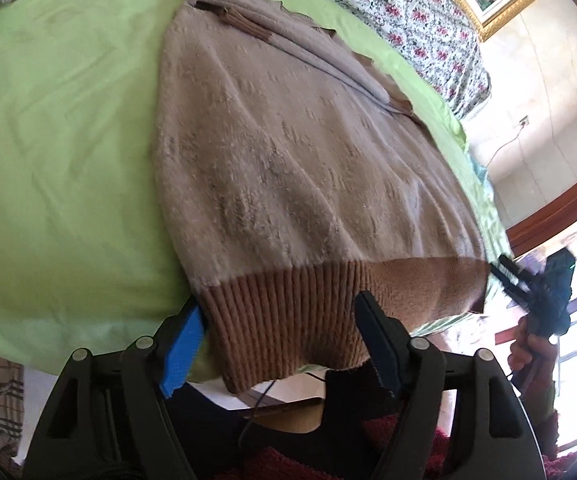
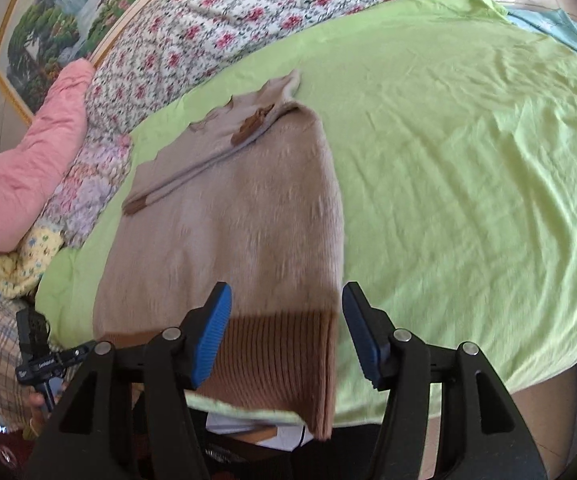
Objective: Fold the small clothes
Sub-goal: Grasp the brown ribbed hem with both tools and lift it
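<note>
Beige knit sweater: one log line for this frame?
item: beige knit sweater with brown ribbed hem, sleeves folded in | surface: green sheet | left gripper: open at hem | right gripper: open at hem

Beige fuzzy sweater (image 1: pixel 288 160) lies folded lengthwise, its brown ribbed hem overhanging the edge.

The left gripper (image 1: pixel 280 340), black with blue-padded fingers (image 1: pixel 182 350), is spread wide, level and pointing forward. The right gripper (image 2: pixel 286 334) is likewise spread wide, its blue-padded fingers (image 2: pixel 212 340) well apart, nothing clamped between them.
</note>
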`<action>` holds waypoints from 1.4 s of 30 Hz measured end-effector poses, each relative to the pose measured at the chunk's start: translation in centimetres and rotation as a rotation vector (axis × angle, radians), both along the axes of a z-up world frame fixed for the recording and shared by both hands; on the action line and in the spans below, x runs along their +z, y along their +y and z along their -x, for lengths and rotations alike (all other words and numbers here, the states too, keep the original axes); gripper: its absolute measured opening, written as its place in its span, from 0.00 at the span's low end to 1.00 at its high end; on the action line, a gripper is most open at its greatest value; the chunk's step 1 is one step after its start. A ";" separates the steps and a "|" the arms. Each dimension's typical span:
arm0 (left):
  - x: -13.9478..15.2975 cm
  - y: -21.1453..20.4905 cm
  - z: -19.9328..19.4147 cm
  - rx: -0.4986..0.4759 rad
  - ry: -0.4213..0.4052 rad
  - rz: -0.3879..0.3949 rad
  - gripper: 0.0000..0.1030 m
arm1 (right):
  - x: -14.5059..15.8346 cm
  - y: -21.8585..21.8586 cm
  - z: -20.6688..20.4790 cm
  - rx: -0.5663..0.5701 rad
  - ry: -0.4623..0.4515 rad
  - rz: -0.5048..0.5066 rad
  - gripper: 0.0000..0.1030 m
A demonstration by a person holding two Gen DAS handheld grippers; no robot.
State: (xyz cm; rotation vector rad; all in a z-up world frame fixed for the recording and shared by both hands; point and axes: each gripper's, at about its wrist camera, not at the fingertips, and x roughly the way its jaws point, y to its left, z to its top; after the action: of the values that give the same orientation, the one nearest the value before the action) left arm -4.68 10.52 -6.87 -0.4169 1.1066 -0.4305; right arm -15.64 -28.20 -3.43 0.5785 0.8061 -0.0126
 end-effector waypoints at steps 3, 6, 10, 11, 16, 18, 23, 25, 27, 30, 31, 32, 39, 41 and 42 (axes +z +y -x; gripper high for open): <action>-0.1 0.2 -0.2 -0.003 -0.003 0.037 0.31 | -1.2 0.1 0.2 0.047 0.026 -0.039 0.57; -0.5 0.3 -0.6 -0.033 0.022 0.079 0.12 | -1.7 0.0 0.3 0.066 0.009 -0.075 0.57; -0.6 0.2 -0.7 -0.035 0.025 0.046 0.19 | -2.0 0.0 0.4 0.114 0.004 -0.122 0.57; -0.9 0.2 -0.7 -0.039 0.036 0.054 0.20 | -2.1 0.0 0.4 0.131 0.007 -0.114 0.57; -1.2 0.2 -1.0 -0.045 0.029 0.079 0.13 | -2.9 -0.2 -0.1 0.148 0.001 -0.145 0.43; -1.0 0.2 -0.8 -0.057 0.003 0.066 0.08 | -3.6 -0.5 -0.2 0.136 0.027 -0.137 0.08; 1.1 0.8 0.0 -0.071 -0.088 0.093 0.07 | -3.0 -1.0 0.5 0.139 -0.028 -0.183 0.08; 2.4 1.1 0.1 -0.072 -0.129 0.125 0.07 | -2.3 -1.2 0.6 0.144 -0.078 -0.222 0.08; 3.9 1.5 0.0 -0.072 -0.173 0.150 0.07 | -1.4 -1.4 0.6 0.147 -0.132 -0.249 0.08; 6.0 2.2 -0.7 -0.058 -0.232 0.162 0.06 | 0.4 -1.7 0.0 0.146 -0.210 -0.281 0.08; 6.6 2.4 -1.1 -0.050 -0.250 0.172 0.06 | 0.9 -1.8 -0.4 0.146 -0.233 -0.285 0.08; 7.2 2.7 -1.6 -0.040 -0.269 0.186 0.06 | 1.4 -1.9 -0.7 0.144 -0.252 -0.289 0.08; 10.2 3.4 -8.3 0.038 -0.383 0.187 0.06 | 4.8 -3.4 -7.8 0.127 -0.356 -0.283 0.08; 10.8 3.3 -11.0 0.057 -0.402 0.173 0.06 | 5.4 -4.2 -10.8 0.104 -0.362 -0.279 0.07; 10.9 3.3 -12.3 0.066 -0.405 0.165 0.06 | 5.7 -4.4 -12.4 0.090 -0.358 -0.272 0.08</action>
State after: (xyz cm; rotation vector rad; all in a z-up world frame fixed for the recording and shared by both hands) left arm 7.63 13.85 4.07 -0.4846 0.6650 -0.5235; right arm -3.26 -32.56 2.28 0.7742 0.4861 0.2798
